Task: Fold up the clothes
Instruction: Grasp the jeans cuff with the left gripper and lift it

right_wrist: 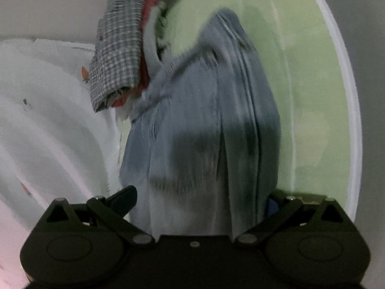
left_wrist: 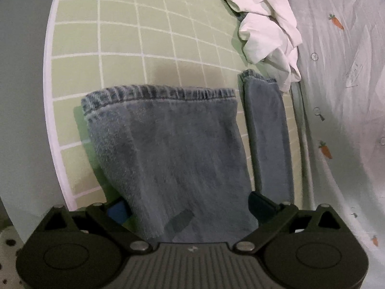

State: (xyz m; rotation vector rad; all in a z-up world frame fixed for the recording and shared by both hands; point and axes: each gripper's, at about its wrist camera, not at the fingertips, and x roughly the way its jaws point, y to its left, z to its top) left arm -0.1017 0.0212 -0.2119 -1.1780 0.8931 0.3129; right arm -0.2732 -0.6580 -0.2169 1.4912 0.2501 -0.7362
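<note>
Between your left gripper's two fingers hangs a wide panel of blue jeans, its stitched hem running level across the top of the left wrist view. The denim fills the whole gap: the blue-padded finger sits against its left edge and the dark finger against its right edge, so your jaws stand spread with the cloth bunched between them, and you cannot tell from this view whether they truly pinch it. A second, narrower leg of the jeans hangs just beside the first, on its right, apart from it by a thin strip of the green gridded mat. A crumpled white garment lies at the mat's far right edge, touching the narrow leg's hem, partly over the pale carrot-print sheet.

Your right gripper shows much the same: the jeans pour down into the gap, blurred, with the dark finger at the cloth's left edge and the other finger almost hidden behind the fold on the right. The jaws are wide apart with denim filling the space; whether they press it is not clear. Beyond, a folded grey checked cloth sits on top of something red at the mat's far left edge, near the jeans, with the sheet to its left.
</note>
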